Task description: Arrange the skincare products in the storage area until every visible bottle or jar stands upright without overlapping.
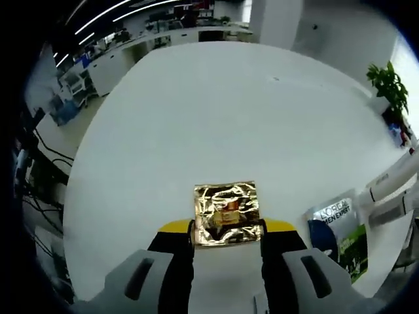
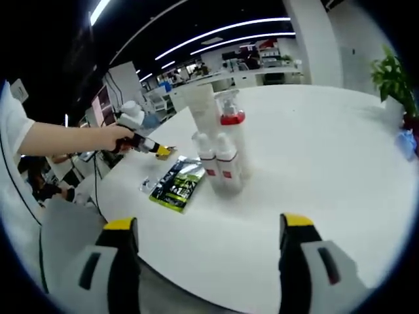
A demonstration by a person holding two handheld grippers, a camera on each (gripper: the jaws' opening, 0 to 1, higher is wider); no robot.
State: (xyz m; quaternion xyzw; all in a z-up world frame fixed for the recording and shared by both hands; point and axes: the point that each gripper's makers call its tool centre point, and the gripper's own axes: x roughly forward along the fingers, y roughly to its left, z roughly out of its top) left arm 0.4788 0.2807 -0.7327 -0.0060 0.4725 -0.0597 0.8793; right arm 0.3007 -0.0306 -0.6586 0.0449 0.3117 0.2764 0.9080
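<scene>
In the left gripper view, the left gripper (image 1: 227,237) was clamped on a gold foil packet (image 1: 226,214) at lower centre of the frame, the 2 yellow-tipped jaws pressing its left and right edges just above the white table (image 1: 216,118). The packet looked square, flat, crinkled and highly reflective, with a small red-and-white mark at its middle; judged light, thin and easily creased, so an edge grip near the lower half seemed adequate, though the foil could slip or buckle under side pressure. A green and black sachet (image 1: 340,235) with white lettering lay flat at lower right of that frame, glossy and soft-looking. In the right gripper view, the right gripper (image 2: 206,235) stood with jaws wide apart and nothing between them, at the bottom of the frame. Above centre stood a cluster of white bottles (image 2: 219,140), upright and touching: 2 small bottles with red bands in front, a pump bottle with a red collar and a tall tube behind. These looked like smooth rigid plastic, judged moderately light, slippery and top-heavy; best gripped around the body below the shoulder.
</scene>
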